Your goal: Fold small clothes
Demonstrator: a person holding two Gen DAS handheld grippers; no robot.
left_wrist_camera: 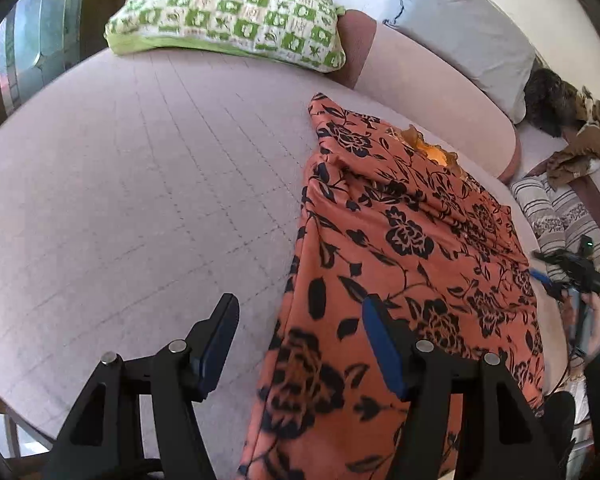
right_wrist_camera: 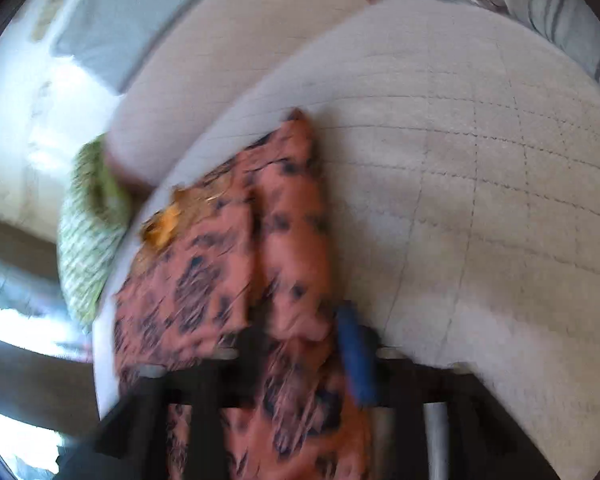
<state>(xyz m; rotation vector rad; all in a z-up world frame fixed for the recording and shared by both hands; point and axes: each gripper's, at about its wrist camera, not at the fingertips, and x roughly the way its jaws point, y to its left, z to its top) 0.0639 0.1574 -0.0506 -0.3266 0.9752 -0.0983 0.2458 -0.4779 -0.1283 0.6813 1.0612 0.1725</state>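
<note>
One lengthwise fold looks done: the orange floral garment (left_wrist_camera: 400, 248) lies as a long strip on the pink quilted bed (left_wrist_camera: 140, 184), nearer its right side, both the left gripper (left_wrist_camera: 300, 344) and right gripper (right_wrist_camera: 300, 344) spread and pinching nothing, crosswise folds remaining.

A home living room or bedroom, shown by a quilted pinkish mattress (left_wrist_camera: 140, 168) filling the frame, a green-and-white patterned pillow (left_wrist_camera: 236, 20) at the upper left, a grey cushion (left_wrist_camera: 468, 28) at the upper right, a striped cushion (left_wrist_camera: 560, 216) at the right edge.
</note>
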